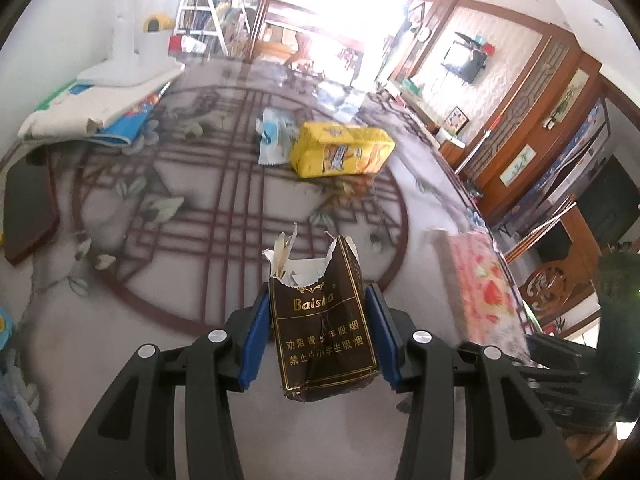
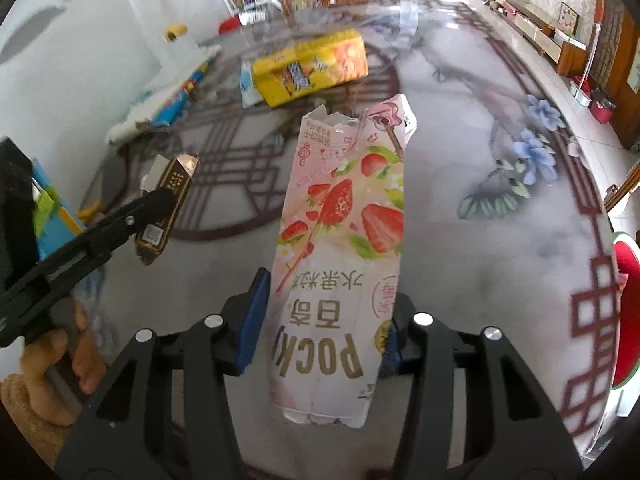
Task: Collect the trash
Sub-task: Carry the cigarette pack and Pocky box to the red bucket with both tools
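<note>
My left gripper (image 1: 318, 336) is shut on a torn brown cigarette pack (image 1: 324, 332), whose ripped top points away from me. The right wrist view shows that same pack (image 2: 168, 200) held clear of the table in the left gripper (image 2: 160, 208). A long pink strawberry Pocky box (image 2: 340, 248) stands between the blue pads of my right gripper (image 2: 322, 320), and both pads press its sides. In the left wrist view the box (image 1: 480, 292) is a blurred pink shape at the right. Farther back on the table lie a yellow snack package (image 1: 342, 150) and a blue-and-white wrapper (image 1: 274, 136).
The round glass-topped table (image 1: 200, 240) carries a red lattice and flower pattern. A heap of cloth and printed bags (image 1: 92, 108) lies at its far left, beside a dark board (image 1: 28, 208). A person's hand (image 2: 68, 344) holds the left gripper. A red stool (image 2: 624, 312) stands beyond the table's right edge.
</note>
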Demonstrator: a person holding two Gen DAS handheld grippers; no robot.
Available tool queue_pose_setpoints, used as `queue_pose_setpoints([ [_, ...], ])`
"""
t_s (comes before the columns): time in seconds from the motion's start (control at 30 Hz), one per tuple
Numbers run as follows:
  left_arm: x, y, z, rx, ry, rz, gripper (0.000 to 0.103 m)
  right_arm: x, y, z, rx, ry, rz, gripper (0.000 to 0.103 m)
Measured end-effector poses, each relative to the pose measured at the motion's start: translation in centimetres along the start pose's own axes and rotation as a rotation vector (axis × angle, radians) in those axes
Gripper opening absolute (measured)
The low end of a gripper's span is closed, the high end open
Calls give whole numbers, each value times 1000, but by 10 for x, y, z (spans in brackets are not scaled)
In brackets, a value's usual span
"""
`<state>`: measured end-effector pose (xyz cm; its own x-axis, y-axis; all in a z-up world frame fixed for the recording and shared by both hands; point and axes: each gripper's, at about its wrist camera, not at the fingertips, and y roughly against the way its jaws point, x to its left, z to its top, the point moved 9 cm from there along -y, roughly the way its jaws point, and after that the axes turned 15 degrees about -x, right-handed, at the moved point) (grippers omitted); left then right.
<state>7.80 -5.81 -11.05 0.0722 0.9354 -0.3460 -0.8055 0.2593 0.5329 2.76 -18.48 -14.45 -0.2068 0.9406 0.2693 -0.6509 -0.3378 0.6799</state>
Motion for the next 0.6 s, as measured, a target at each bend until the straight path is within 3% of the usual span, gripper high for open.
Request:
queue_pose_setpoints([
  [0.23,-9,9,9,-31,3,-29,44,-23,37,4,-86,-108,6,48],
  [0.6,-67,33,28,-109,-152,-49,44,-83,88,15,-217,-255,-13,48],
])
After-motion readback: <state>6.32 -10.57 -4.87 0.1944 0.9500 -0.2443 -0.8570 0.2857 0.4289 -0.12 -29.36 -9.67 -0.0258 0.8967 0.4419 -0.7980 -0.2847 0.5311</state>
